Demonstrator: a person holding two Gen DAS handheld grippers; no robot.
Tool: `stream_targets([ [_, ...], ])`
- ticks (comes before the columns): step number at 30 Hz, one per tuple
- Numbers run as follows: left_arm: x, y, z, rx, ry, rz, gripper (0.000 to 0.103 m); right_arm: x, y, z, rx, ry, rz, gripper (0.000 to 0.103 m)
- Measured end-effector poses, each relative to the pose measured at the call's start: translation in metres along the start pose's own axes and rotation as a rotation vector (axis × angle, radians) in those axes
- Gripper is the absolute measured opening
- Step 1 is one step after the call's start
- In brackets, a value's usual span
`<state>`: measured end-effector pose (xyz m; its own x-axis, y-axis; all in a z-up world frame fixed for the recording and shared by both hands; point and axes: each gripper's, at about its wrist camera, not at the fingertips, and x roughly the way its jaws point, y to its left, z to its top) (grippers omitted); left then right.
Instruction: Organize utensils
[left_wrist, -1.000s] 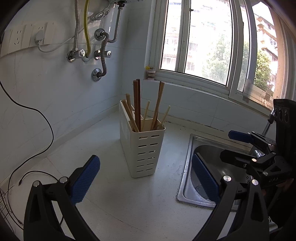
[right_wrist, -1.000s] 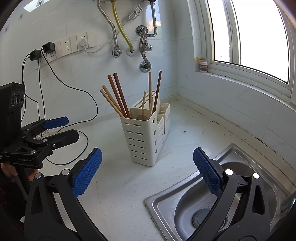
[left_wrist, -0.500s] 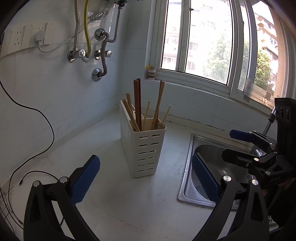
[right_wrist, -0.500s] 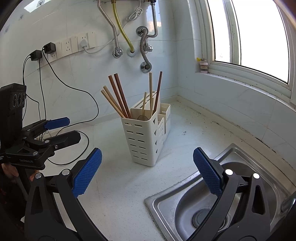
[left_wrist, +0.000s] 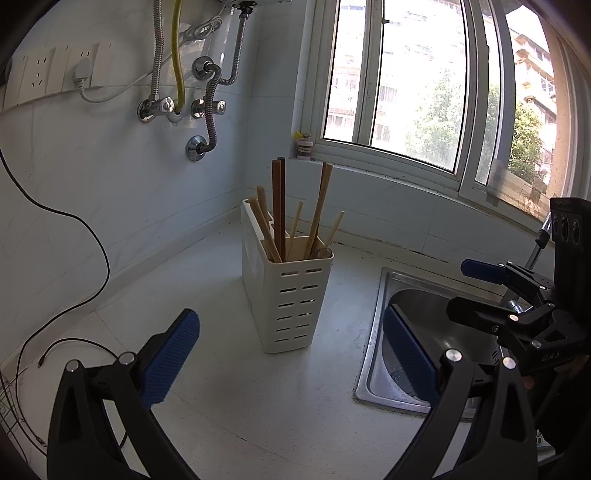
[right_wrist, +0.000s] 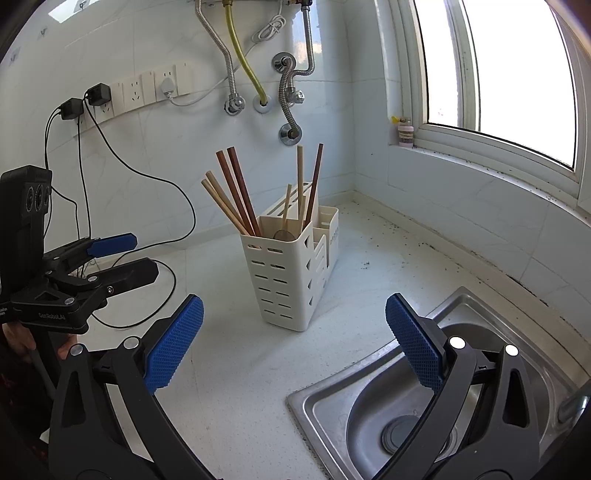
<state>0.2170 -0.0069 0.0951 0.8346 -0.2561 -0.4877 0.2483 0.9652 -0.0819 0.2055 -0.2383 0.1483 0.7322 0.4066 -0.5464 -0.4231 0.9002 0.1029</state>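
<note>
A cream slotted utensil holder (left_wrist: 291, 295) stands upright on the white counter (left_wrist: 229, 391); it also shows in the right wrist view (right_wrist: 291, 280). Several wooden chopsticks (left_wrist: 279, 210) and a wooden spoon handle stand in it, as the right wrist view shows too (right_wrist: 236, 192). My left gripper (left_wrist: 291, 358) is open and empty, a little short of the holder. My right gripper (right_wrist: 293, 343) is open and empty, also short of the holder, over the sink's edge. Each gripper shows in the other's view: the right one (left_wrist: 476, 291), the left one (right_wrist: 125, 254).
A steel sink (right_wrist: 424, 398) lies at the right, also in the left wrist view (left_wrist: 406, 332). Black cables (right_wrist: 162, 295) lie on the counter at the left. Pipes and sockets hang on the tiled wall (left_wrist: 177, 107). A window (left_wrist: 406, 85) and a small jar (right_wrist: 405, 133) are behind.
Both grippers have drifted very slightly; the holder and chopsticks have not moved. Both grippers stay open.
</note>
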Motion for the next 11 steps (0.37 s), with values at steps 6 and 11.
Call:
stream_targets([
  [6,0.0002,-0.0001,0.0005,0.002,0.003,0.004,0.098,0.0004,-0.0007,0.0005,0.001,-0.001,0.000,0.095],
  [11,0.0000,0.0002,0.0004,0.003,0.002,0.004,0.098,0.0013,-0.0018,0.0009,0.001,0.002,-0.001,0.095],
])
